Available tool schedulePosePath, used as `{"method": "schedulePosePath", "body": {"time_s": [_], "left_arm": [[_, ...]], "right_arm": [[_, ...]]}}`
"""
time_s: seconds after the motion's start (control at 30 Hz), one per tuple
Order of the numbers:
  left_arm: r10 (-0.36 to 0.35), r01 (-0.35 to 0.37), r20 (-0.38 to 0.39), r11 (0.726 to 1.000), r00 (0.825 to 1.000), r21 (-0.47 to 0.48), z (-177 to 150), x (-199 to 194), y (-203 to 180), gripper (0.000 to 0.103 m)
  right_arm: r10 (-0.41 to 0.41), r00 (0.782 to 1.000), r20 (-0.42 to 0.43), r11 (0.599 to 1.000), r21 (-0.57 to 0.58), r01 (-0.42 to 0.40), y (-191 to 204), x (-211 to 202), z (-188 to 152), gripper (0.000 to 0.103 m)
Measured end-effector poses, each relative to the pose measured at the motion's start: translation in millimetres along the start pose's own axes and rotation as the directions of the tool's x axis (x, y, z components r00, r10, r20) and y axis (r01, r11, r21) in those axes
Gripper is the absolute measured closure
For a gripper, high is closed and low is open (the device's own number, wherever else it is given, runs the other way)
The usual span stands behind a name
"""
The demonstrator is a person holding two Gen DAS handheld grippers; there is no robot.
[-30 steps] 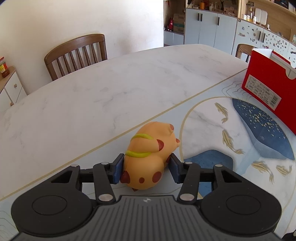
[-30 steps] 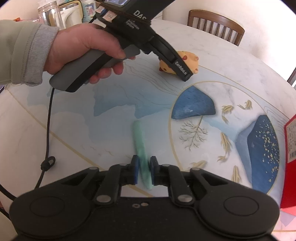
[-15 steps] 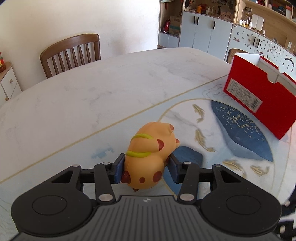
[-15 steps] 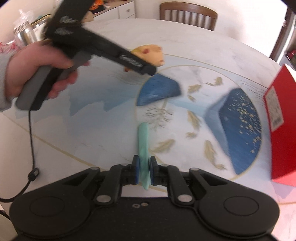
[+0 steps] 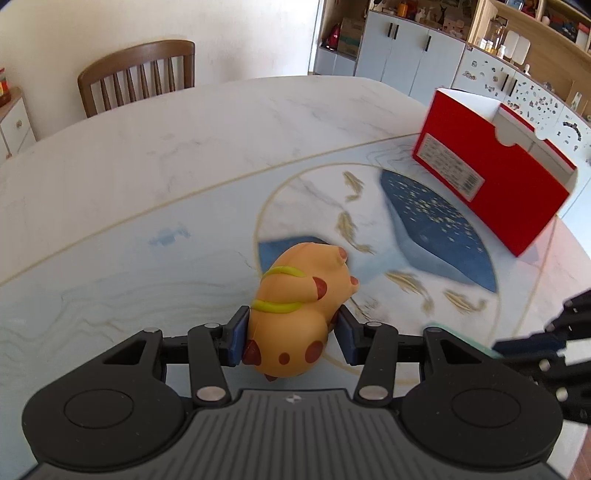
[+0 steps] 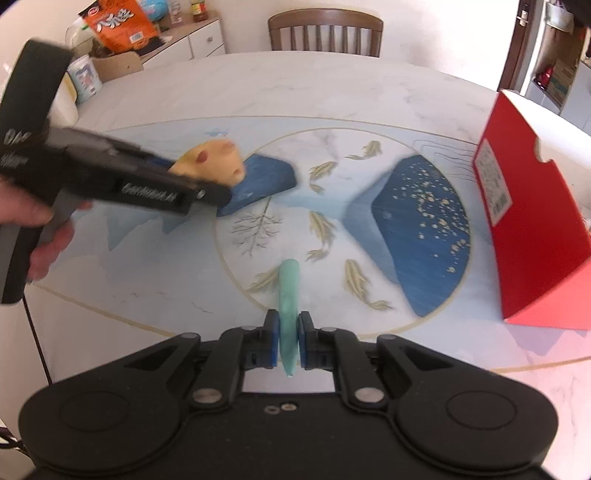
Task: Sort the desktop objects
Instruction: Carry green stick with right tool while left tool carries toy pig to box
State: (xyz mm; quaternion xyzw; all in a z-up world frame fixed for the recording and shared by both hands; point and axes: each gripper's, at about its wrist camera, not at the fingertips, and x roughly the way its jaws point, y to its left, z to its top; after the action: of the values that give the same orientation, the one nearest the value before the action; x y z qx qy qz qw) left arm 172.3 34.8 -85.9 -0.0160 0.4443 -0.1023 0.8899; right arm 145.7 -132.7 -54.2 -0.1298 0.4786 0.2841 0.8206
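My left gripper (image 5: 291, 338) is shut on an orange toy pig (image 5: 301, 310) with red spots and yellow stripes, held above the table. The pig also shows in the right wrist view (image 6: 212, 162), ahead of the left gripper's black body. My right gripper (image 6: 288, 338) is shut on a thin pale green strip (image 6: 289, 291) that sticks forward between its pads. An open red box (image 5: 491, 177) with a white inside stands on the table at the right; it also shows in the right wrist view (image 6: 524, 229).
The round marble table (image 5: 147, 155) has a blue printed pattern with fish (image 6: 417, 229). A wooden chair (image 5: 136, 77) stands at the far edge. A snack bag (image 6: 118, 22) and clutter sit on a side cabinet. The right gripper's body (image 5: 554, 350) shows at the right.
Both grippers have swung to the right toward the red box, carrying the pig and the green strip. The box now appears nearer the centre in both views.
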Motion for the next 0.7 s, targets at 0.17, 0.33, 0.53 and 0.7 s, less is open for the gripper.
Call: {"method": "schedulePosePath", "body": {"time_s": [0.17,0.33,0.53,0.7], "left_arm": [[-0.014,0.013,-0.022,1.000,1.000,-0.009,-6.5,-9.2,-13.6,0.056],[-0.030,0.030,-0.042,1.000,0.999,-0.005,-13.0,-16.5,-31.1,0.056],[-0.050,0.049,-0.047,0.999,0.998,-0.011,-15.0,-25.8,-51.9,0.056],[-0.063,0.063,-0.049,0.998,0.997,-0.006,-11.9,-34.5,-72.1,0.056]], "right_arm": [[-0.013,1.000,0.023,1.000,0.023,0.012,-8.0,-10.5,-3.2,0.094],[0.001,1.000,0.030,0.998,0.060,-0.003,-18.6,-19.9,-6.2,0.094],[0.000,0.999,0.048,0.996,0.088,-0.004,-31.6,-34.7,-10.9,0.094],[-0.007,0.997,0.074,0.994,0.109,-0.001,-43.7,-50.9,-15.0,0.094]]}}
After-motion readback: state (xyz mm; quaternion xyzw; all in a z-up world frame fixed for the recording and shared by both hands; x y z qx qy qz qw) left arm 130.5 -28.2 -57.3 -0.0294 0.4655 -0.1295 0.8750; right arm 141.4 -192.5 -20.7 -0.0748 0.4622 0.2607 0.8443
